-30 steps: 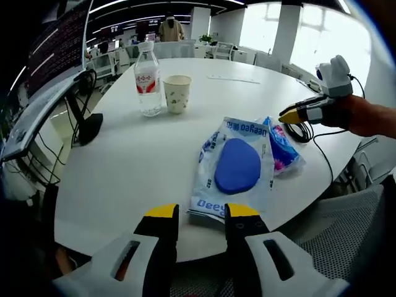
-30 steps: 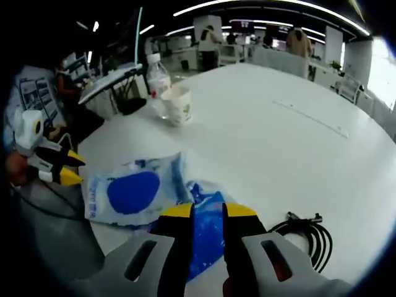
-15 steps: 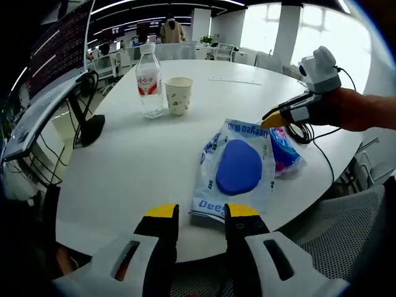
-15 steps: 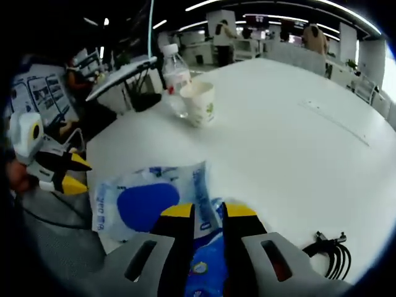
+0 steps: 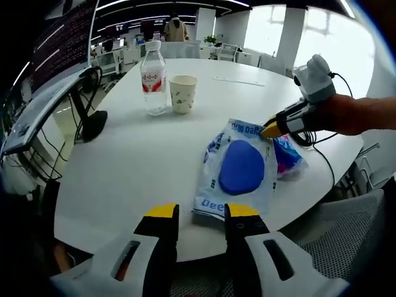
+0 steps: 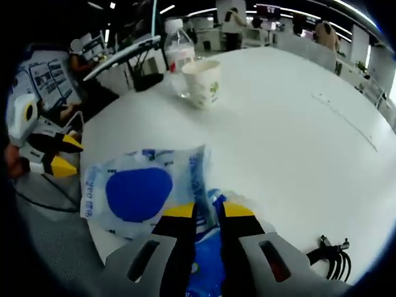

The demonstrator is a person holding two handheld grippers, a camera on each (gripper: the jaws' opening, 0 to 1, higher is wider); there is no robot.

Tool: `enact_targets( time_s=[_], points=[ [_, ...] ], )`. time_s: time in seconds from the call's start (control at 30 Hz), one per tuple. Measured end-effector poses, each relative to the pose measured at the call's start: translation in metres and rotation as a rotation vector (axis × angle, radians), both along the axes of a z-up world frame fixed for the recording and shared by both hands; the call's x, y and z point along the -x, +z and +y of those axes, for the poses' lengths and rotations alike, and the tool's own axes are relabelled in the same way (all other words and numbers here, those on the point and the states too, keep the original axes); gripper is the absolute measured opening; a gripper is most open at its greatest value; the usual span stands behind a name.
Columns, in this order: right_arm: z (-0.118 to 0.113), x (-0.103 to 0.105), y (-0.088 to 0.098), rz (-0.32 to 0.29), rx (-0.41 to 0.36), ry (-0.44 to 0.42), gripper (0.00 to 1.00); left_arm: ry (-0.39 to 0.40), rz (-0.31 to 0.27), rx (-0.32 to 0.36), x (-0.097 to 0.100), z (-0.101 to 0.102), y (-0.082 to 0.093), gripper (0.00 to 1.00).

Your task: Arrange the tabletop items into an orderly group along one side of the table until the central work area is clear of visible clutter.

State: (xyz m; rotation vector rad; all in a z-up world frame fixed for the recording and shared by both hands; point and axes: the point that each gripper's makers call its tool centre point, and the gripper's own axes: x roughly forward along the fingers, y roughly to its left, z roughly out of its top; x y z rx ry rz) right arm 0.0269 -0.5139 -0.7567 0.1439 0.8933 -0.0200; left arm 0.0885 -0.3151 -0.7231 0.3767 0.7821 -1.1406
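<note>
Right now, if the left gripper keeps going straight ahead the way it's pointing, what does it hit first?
Most likely the white packet with the blue oval. It lies on the table just beyond the left gripper, with its near edge in line with the tips, though the depth is hard to judge.

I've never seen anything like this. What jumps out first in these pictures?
Probably the clear packet with the big blue oval, lying near the round white table's front edge. The right gripper reaches in over a smaller blue and pink packet beside it. Farther back, a water bottle and paper cup stand together.
</note>
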Motion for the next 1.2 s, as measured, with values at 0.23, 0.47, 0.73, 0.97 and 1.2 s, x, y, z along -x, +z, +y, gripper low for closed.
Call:
enact_targets(
  time_s=[0.23, 0.47, 0.73, 0.97, 1.2],
  points=[
    [0.002, 0.004, 0.004, -0.033, 0.020, 0.008, 0.01, -0.005, 0.006, -0.008, 0.001, 0.000, -0.002, 0.27],
    [0.002, 0.014, 0.005, -0.049, -0.013, -0.037, 0.00, -0.023, 0.001, -0.024, 0.003, -0.002, -0.006, 0.27],
    [-0.001, 0.019, 0.014, -0.078, -0.029, -0.114, 0.00, -0.017, 0.001, -0.023, 0.003, -0.001, -0.005, 0.27],
    [-0.005, 0.023, 0.025, -0.118, -0.035, -0.176, 0.00, -0.001, 0.003, -0.018, 0.001, -0.001, -0.004, 0.27],
    [-0.011, 0.031, 0.033, -0.145, -0.045, -0.239, 0.00, 0.019, 0.016, -0.007, -0.001, 0.001, -0.003, 0.27]
  ],
)
